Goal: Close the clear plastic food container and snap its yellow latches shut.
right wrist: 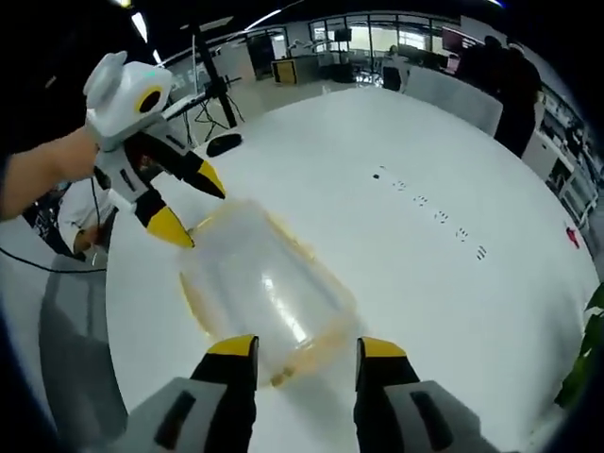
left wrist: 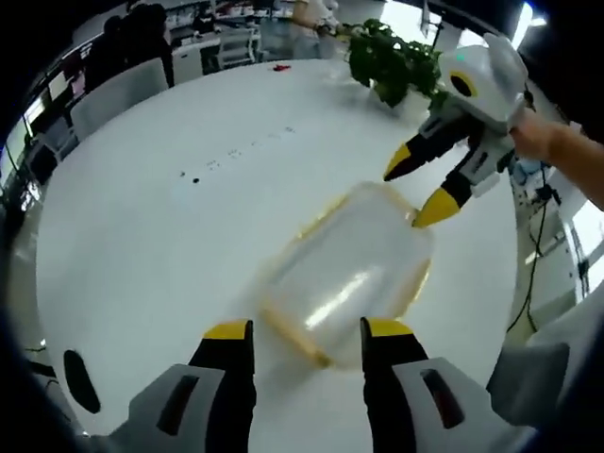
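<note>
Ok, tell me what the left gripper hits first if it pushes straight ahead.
Most likely the clear container: its near end lies just beyond the left gripper, between the open jaws, though depth is hard to judge.

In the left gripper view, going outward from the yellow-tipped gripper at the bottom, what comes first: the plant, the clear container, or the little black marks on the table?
1. Clear container: right ahead of the left gripper, on the white table.
2. Black marks: farther out, toward the left.
3. Green plant: at the table's far edge, upper right.

Clear plastic container [left wrist: 351,278] [right wrist: 262,293], yellow-trimmed lid on, lying flat on white table [left wrist: 170,226].
</note>
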`<state>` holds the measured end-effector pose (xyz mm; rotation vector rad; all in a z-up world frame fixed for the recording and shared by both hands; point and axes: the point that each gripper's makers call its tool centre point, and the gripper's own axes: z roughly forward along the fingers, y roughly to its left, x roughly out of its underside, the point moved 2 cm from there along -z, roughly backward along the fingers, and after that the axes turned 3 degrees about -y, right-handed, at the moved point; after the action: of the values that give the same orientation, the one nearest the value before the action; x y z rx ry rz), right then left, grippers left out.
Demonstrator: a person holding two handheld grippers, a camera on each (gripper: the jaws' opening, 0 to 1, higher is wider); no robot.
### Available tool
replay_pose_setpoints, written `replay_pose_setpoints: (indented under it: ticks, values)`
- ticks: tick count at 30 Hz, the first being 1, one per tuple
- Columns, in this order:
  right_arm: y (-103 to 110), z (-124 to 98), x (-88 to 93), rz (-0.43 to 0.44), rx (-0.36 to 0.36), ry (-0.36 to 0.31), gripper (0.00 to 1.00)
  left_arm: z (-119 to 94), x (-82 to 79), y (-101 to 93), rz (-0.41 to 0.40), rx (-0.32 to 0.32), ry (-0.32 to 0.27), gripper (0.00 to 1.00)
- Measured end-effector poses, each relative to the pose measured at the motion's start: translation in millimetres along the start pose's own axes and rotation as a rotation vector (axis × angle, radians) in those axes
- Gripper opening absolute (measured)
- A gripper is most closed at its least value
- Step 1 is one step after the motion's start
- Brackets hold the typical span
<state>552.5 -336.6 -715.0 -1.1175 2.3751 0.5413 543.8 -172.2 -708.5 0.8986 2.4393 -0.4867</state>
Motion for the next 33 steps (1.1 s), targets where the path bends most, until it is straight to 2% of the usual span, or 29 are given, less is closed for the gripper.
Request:
replay_pose_setpoints:
  ticks: [1,4,6,9,11,17,25,33]
  values:
    - [0.8,0.6,0.2,-0.003,0.003,-0.004,0.39,1.6,1.9,0.1,-0.029,-0.003,0.002,0.42]
    - [7.7,1.7,-5.4,0.089,-0.032,-0.048,0.41,2.7,4.1,-1.8,-0.114,-0.001,-0.008,0.41]
    - [7.5,1.9,-6.2,0.092,-0.03,-0.055,0.4,3.8,5.1,-5.2,-0.172,0.017,-0.023,0.43]
    - [6.8,3.9,-3.8,0.156,-0.025,-0.057,0.39,6.3,10.3,-11.2,-0.252,0.053,-0.025,0.44]
    - [8.0,6.0,1.5,0.165,-0.025,-0.034,0.39,7.7,12.3,-10.3,-0.24,0.047,-0.025,0.44]
    - [7.8,6.9,4.0,0.242,-0.041,-0.039,0.39,10.4,13.5,-10.4,-0.289,0.063,-0.041,0.43]
    - [12.9,10.5,3.7,0.332,-0.061,-0.053,0.39,10.8,12.9,-12.9,-0.283,0.081,-0.046,0.42]
    - [16.2,10.4,5.4,0.308,-0.056,-0.063,0.38,11.1,13.5,-12.4,-0.257,0.095,-0.044,0.41]
